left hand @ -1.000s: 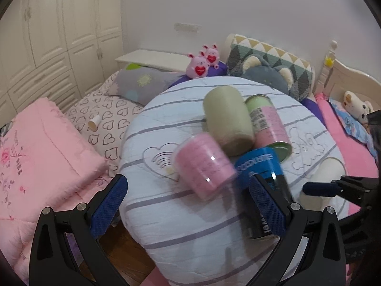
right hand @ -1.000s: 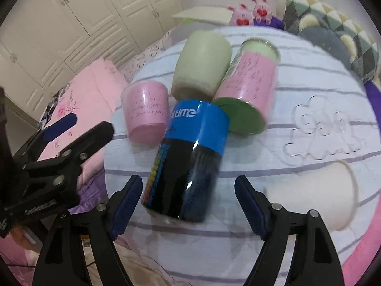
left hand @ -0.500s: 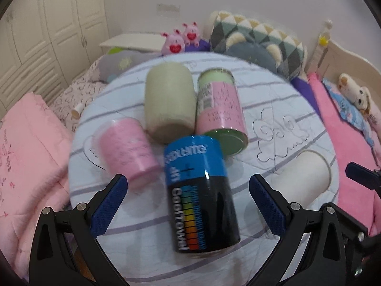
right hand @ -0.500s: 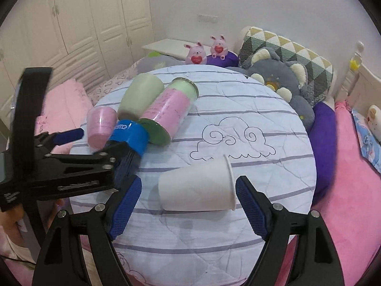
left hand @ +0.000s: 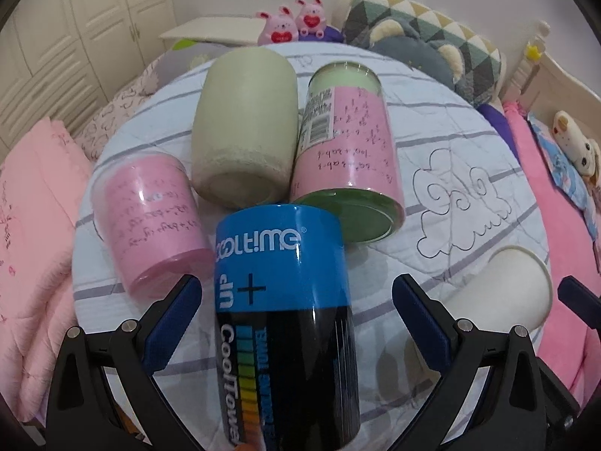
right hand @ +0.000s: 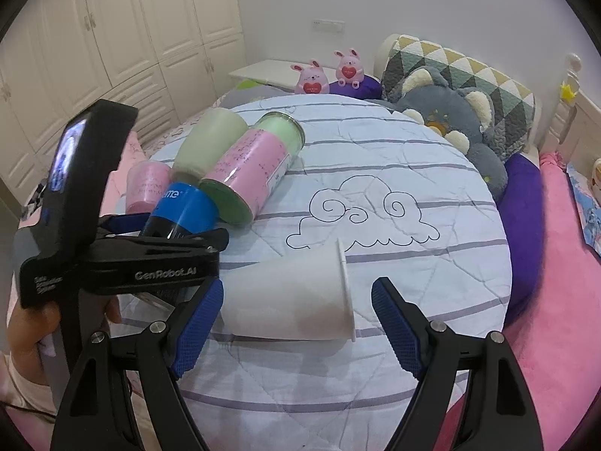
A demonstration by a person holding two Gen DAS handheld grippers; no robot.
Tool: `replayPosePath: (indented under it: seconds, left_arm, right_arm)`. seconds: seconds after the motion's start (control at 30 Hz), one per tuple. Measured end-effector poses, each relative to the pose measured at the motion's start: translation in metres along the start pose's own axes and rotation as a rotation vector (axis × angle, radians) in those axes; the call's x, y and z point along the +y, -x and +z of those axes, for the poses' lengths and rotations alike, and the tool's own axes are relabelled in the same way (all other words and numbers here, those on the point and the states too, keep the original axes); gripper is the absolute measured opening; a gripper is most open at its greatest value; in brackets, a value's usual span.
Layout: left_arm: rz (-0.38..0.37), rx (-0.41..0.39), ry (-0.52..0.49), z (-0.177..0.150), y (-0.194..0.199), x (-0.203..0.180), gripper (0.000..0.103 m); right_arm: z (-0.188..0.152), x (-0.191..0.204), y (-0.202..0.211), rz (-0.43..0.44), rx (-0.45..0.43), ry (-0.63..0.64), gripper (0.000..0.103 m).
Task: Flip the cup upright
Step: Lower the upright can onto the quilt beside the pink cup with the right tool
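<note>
Several cups lie on their sides on a round table (left hand: 432, 143) with a striped white cloth. A blue and black cup (left hand: 285, 323) lies between the open fingers of my left gripper (left hand: 293, 315). Beyond it lie a small pink cup (left hand: 154, 221), a pale green cup (left hand: 244, 124) and a pink-and-green can (left hand: 349, 150). A white paper cup (right hand: 289, 297) lies on its side between the open fingers of my right gripper (right hand: 296, 319), mouth to the right. It also shows in the left wrist view (left hand: 503, 293). The left gripper's body (right hand: 124, 259) shows in the right wrist view.
A bed with pink blankets (left hand: 33, 218), patterned pillows (right hand: 458, 75) and pink plush toys (right hand: 326, 71) surrounds the table. White wardrobes (right hand: 112, 37) stand at the left. The cloth with the cloud drawing (right hand: 360, 214) lies between the cup cluster and the table's right edge.
My left gripper has moved closer over the blue and black cup. My right gripper has moved in around the white paper cup, which now lies between its fingers.
</note>
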State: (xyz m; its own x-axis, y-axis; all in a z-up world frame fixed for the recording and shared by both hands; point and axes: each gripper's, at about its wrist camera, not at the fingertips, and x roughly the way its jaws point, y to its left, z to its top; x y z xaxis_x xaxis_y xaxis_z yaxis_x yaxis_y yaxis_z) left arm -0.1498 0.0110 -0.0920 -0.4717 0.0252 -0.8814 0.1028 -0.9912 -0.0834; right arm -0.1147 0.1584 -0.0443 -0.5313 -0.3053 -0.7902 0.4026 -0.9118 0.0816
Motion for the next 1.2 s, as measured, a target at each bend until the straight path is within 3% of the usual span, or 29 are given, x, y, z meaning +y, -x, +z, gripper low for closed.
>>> replayPosePath:
  seconds: [0.1, 0.17, 0.33, 0.53, 0.77, 1.2]
  left_arm:
    - [-0.026, 0.019, 0.002, 0.001, -0.005, 0.001, 0.089]
    - [-0.038, 0.032, -0.002, 0.003, -0.008, 0.000, 0.088]
    - [-0.058, 0.008, 0.001, 0.003, -0.003, 0.003, 0.069]
    - [-0.089, -0.043, -0.010, -0.001, 0.010, 0.003, 0.069]
    - [-0.136, -0.157, -0.032, -0.002, 0.036, 0.005, 0.069]
    - [-0.142, -0.305, -0.081, -0.012, 0.057, 0.003, 0.069]
  right_arm:
    - [0.000, 0.002, 0.000, 0.011, -0.004, 0.008, 0.083]
    - [-0.001, 0.005, 0.001, 0.019, -0.009, 0.019, 0.083]
    - [-0.002, 0.006, 0.001, 0.020, -0.010, 0.020, 0.083]
    - [-0.003, 0.011, 0.001, 0.016, -0.015, 0.017, 0.083]
    - [-0.005, 0.012, 0.005, 0.018, -0.028, 0.004, 0.083]
    - [-0.009, 0.016, 0.005, 0.004, -0.052, -0.002, 0.083]
